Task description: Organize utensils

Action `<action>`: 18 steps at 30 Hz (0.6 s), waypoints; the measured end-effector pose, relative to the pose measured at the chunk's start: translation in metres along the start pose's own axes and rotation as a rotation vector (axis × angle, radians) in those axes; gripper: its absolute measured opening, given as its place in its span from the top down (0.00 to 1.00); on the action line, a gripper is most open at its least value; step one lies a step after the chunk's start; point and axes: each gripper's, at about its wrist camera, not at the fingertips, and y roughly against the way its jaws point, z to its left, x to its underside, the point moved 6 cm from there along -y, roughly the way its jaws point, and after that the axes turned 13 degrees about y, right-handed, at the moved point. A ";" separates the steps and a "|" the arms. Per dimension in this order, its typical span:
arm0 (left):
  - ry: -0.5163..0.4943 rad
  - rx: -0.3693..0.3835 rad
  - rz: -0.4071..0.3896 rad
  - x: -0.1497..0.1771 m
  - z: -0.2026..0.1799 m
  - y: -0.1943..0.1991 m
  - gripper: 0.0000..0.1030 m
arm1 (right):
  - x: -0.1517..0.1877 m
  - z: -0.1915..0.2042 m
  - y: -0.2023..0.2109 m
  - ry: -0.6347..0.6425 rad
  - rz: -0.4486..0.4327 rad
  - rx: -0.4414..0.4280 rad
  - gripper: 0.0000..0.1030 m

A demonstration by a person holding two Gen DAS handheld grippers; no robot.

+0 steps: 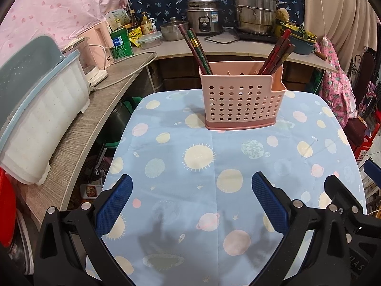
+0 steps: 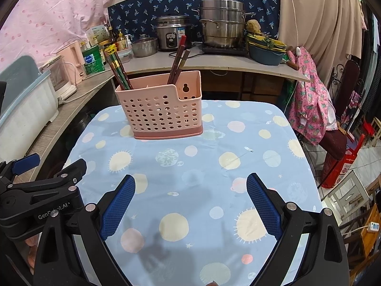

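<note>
A pink perforated utensil holder (image 1: 240, 100) (image 2: 162, 114) stands at the far side of a table under a blue planet-print cloth (image 1: 214, 166) (image 2: 190, 171). Dark red and green chopsticks (image 1: 195, 50) (image 2: 119, 71) lean in its left compartment. More red chopsticks (image 1: 277, 52) (image 2: 178, 57) lean in its right compartment. My left gripper (image 1: 191, 183) is open over the near cloth, with nothing between its blue pads. My right gripper (image 2: 190, 183) is open too and holds nothing. In the right wrist view the left gripper's body shows at the left edge.
A counter behind holds a rice cooker (image 1: 203, 19), a stacked steel steamer pot (image 1: 256, 9), a lidded pan (image 1: 172, 31), bottles and a green tin (image 1: 121, 43). A white dish rack with blue rim (image 1: 35, 109) sits on the left shelf. Pink cloth (image 2: 309, 104) hangs at the right.
</note>
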 end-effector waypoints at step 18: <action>0.021 -0.016 0.016 -0.002 0.003 -0.013 0.07 | 0.000 -0.004 -0.012 -0.012 0.010 0.009 0.12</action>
